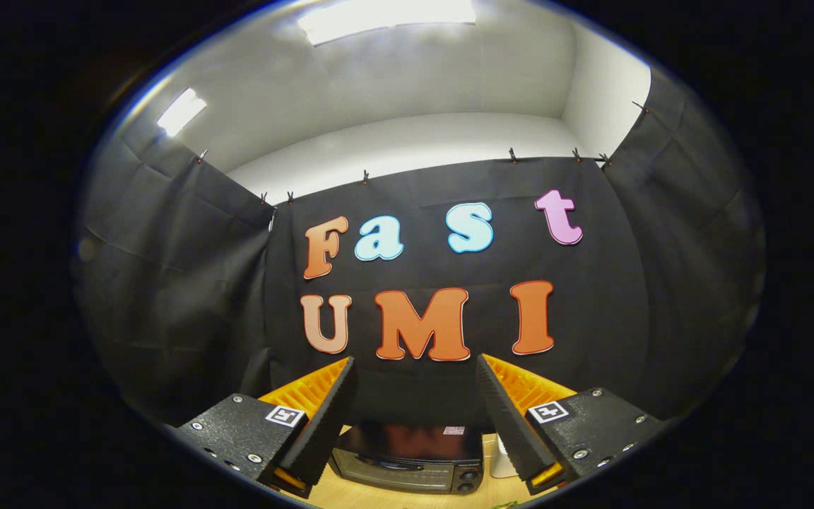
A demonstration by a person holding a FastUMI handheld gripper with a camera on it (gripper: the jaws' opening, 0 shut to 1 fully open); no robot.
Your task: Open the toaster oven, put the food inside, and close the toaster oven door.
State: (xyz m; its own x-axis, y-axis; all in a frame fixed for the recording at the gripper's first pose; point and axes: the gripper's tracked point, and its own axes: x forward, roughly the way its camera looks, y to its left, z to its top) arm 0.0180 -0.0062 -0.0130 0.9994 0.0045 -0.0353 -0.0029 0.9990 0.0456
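My gripper (417, 371) is held high and stands open, with nothing between its two black ribbed fingers (326, 417). Far below and beyond the fingers sits the toaster oven (410, 459), dark with a glass door that looks closed and knobs on its right side. It rests on a light wooden table (350, 495). A small green scrap (506, 505) shows at the table's near edge; I cannot tell what it is.
A white object (500, 459) stands just right of the oven, partly hidden by my right finger. Black cloth walls close the booth behind and on both sides. White ceiling with bright lamps lies above.
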